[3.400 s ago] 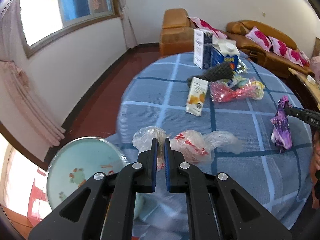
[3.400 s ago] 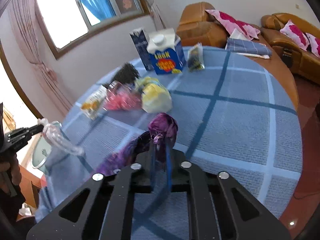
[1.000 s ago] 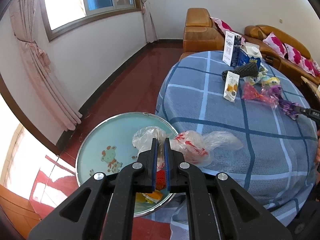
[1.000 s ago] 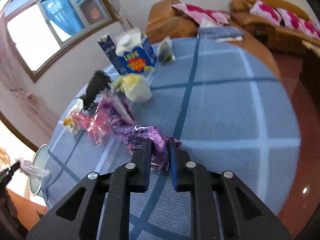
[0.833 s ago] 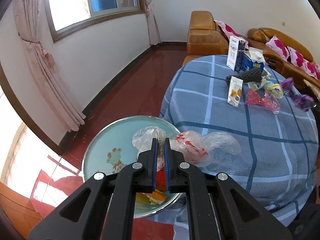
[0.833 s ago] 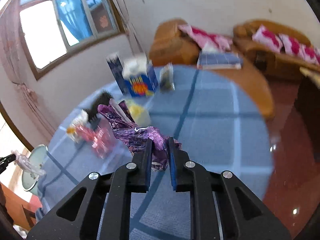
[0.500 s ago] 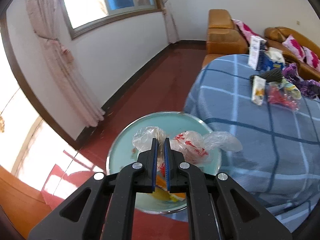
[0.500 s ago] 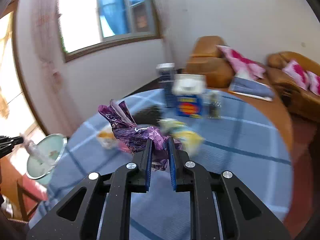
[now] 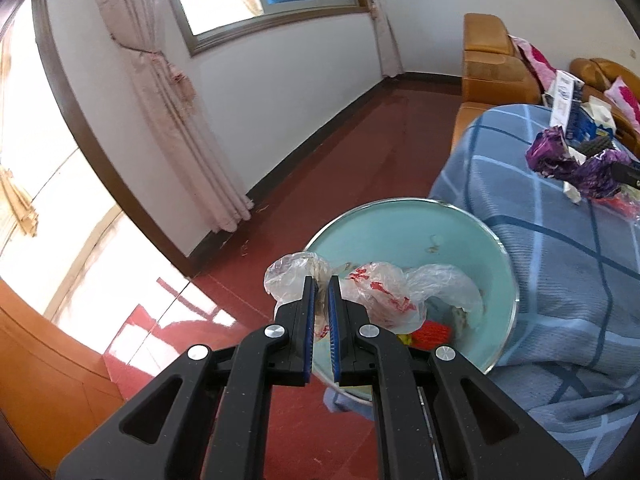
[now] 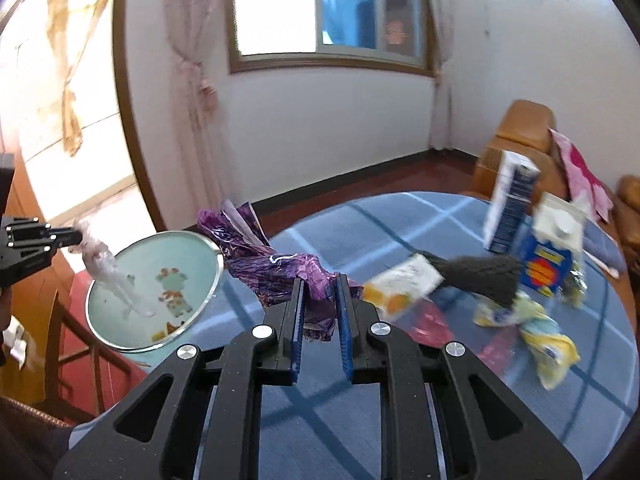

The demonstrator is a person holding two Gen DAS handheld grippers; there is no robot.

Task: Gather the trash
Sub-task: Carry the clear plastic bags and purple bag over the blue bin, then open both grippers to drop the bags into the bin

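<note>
My left gripper [image 9: 322,292] is shut on a clear plastic bag with red print [image 9: 380,288] and holds it over the light blue round bin [image 9: 404,216] beside the table. The bin holds some red and yellow trash. My right gripper [image 10: 319,292] is shut on a crumpled purple wrapper [image 10: 264,260] above the blue checked table [image 10: 400,224], near the bin [image 10: 188,252]. The left gripper with its bag [image 10: 108,272] shows at the left of the right wrist view. The purple wrapper also shows in the left wrist view [image 9: 568,160].
On the table lie a white and orange packet [image 10: 404,284], a dark brush-like thing [image 10: 480,276], a yellow and blue bag [image 10: 536,336], a red bag [image 10: 432,324], a blue milk carton [image 10: 552,244] and a tall blue and white box [image 10: 510,200]. An orange sofa [image 9: 492,52] stands behind. The floor is red.
My left gripper has carried the plastic bag off the table to above the bin. My right gripper has lifted the purple wrapper and swung left toward the bin.
</note>
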